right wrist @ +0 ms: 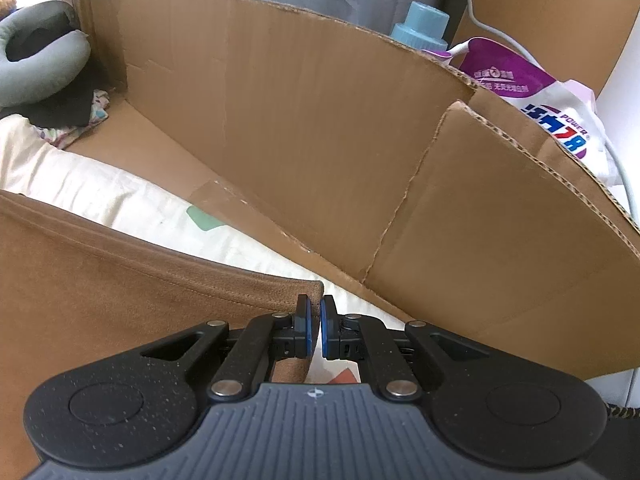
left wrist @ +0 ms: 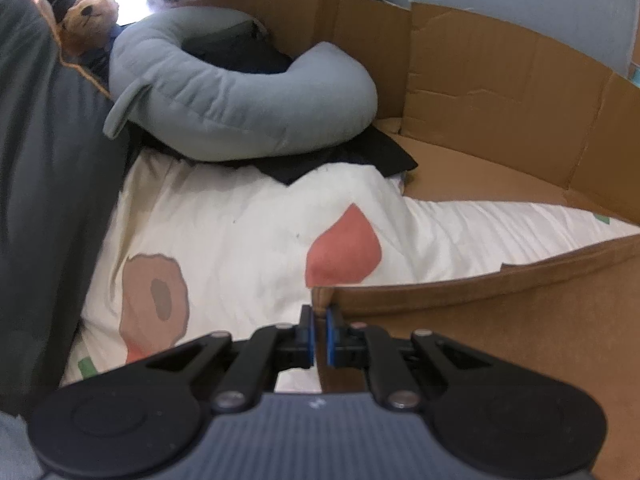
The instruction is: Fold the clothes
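A brown garment (left wrist: pixel 500 312) hangs stretched between two hand-held tongs above a cream patterned bedsheet (left wrist: pixel 224 240), each tong pinching one corner of the same hemmed edge. The left gripper (left wrist: pixel 319 314) is clamped on the cloth's left corner, its blue pads closed to a narrow slit with the brown fabric caught between them. The right gripper (right wrist: pixel 314 312) is likewise closed on the opposite corner, where the stitched hem (right wrist: pixel 224 284) runs off to the left across the view. Both tools point downward toward the bed.

The garment lies mostly on the near side of the bed, its gripped edge raised and taut; the rest of it falls below the cameras and cannot be seen. Flattened cardboard (right wrist: pixel 320 120) walls the far side of the sheet. A grey curved pillow (left wrist: pixel 240 100) and a teddy bear (left wrist: pixel 86 16) sit at the head of the bed, with dark clothing (left wrist: pixel 352 156) under the pillow. A detergent bag (right wrist: pixel 552 100) and a blue-capped bottle (right wrist: pixel 420 24) stand behind the cardboard.

Judging by the hold, the fold appears to be at an early or middle stage: an edge is lifted and seems ready to be carried over, but no finished crease is visible, and laying the edge down, smoothing it and releasing it remain.
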The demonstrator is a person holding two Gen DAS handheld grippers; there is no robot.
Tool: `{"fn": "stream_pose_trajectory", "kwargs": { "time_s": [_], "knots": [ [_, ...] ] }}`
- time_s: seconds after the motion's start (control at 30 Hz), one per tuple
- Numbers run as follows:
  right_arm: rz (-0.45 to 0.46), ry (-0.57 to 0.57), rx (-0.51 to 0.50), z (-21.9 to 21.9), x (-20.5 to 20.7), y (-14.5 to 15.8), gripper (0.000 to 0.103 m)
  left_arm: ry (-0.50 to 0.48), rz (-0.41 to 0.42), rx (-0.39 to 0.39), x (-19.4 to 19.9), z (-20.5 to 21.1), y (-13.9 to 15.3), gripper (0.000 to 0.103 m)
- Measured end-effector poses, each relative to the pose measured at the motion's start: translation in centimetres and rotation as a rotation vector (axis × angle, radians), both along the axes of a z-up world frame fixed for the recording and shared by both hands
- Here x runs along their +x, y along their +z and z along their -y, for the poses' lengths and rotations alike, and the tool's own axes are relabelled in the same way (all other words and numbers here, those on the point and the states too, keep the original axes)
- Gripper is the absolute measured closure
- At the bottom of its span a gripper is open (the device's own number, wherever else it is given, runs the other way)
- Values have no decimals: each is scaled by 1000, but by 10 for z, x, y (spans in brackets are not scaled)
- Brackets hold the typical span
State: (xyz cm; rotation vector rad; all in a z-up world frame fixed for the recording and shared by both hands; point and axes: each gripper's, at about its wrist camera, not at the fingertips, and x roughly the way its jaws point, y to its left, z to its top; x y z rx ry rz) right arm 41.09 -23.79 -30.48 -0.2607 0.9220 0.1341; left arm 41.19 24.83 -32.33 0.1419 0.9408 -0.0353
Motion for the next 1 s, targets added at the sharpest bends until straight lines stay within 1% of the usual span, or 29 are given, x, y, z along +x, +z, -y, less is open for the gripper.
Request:
{"fn": "stream_pose_trajectory", "kwargs": {
  "time_s": [0.17, 0.33, 0.43, 0.57, 0.7, 0.73, 0.77, 0.8, 0.83, 0.87, 0.9, 0.93, 1.0],
  "knots": [
    [-13, -21, -7, -3, 11, -9, 100, 6, 2, 18, 11, 4, -4, 97],
    [-29, -25, -22, -6, 21, -21, 100, 5, -9, 38, 21, 9, -14, 97],
    [-36, -23, -30, -7, 28, -28, 100, 27, -12, 29, 26, 7, -19, 97],
    [-44, -22, -36, -7, 36, -36, 100, 28, -21, 55, 30, 11, -29, 97],
    [-51, -6, -40, -8, 42, -43, 100, 54, -30, 48, 34, 10, -36, 96],
    [-55, -1, -36, -8, 44, -43, 100, 61, -29, 36, 35, 9, -37, 95],
    [-62, 3, -29, -6, 45, -43, 99, 63, -34, 29, 36, 9, -37, 91],
    [-68, 6, -23, -5, 46, -42, 98, 66, -39, 21, 38, 8, -38, 90],
    [-60, 7, -33, -4, 47, -41, 97, 60, -35, 26, 37, 8, -36, 88],
    [-44, 0, -45, -2, 46, -38, 97, 57, -23, 28, 36, 9, -33, 82],
    [-30, -15, -35, 2, 44, -34, 97, 59, -14, 22, 35, 8, -31, 78],
    [-23, -28, -10, 7, 42, -30, 95, 63, -6, 1, 33, 7, -27, 70],
    [-23, -49, 25, 16, 37, -24, 91, 61, -1, -19, 28, 6, -22, 68]
  ]
}}
